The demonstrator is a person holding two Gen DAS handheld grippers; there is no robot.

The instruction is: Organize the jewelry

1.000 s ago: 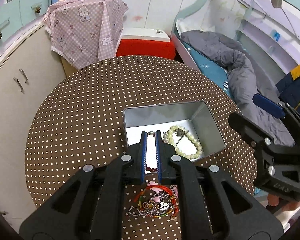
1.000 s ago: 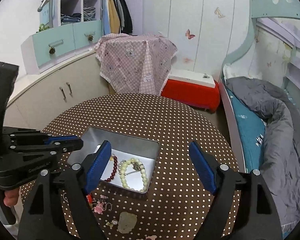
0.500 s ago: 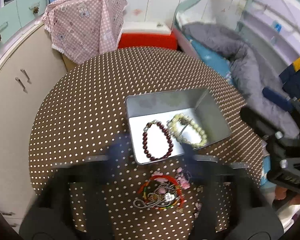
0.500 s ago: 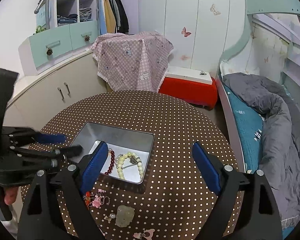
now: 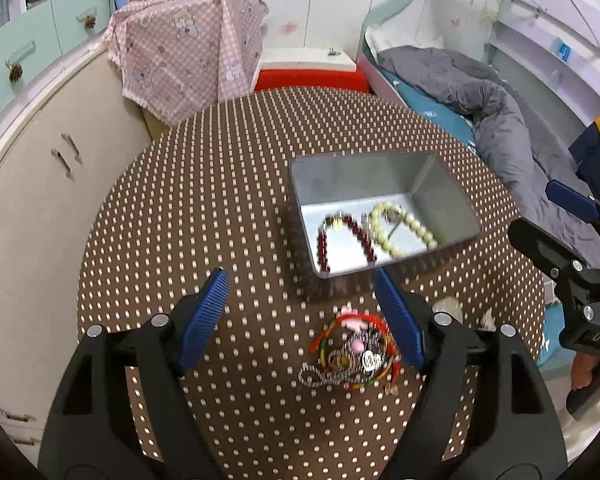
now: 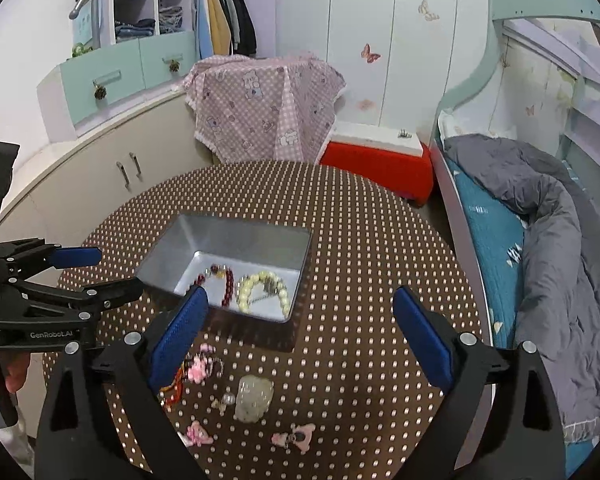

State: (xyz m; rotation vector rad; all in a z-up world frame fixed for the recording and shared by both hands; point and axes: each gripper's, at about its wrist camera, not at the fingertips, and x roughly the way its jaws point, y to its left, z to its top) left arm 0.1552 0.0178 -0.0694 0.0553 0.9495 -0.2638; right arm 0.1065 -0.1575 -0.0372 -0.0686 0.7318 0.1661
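The round table under a brown cloth with white polka dots carries all task items. A rectangular open silver metal tin sits right of centre on it. Inside, on the tin floor, lie a dark red bead bracelet and a pale cream bead bracelet, side by side; whether they touch cannot be told.

The left gripper hangs above the cloth just short of the tin's near wall, its blue-padded fingers spread wide and holding nothing. Between them lies a tangled heap of red cord, silver chain and pink charms.

The right gripper is likewise spread wide and holding nothing, near the tin's near edge. On the cloth below it rest a translucent pale green stone pendant and two small pink charms, apart from one another.
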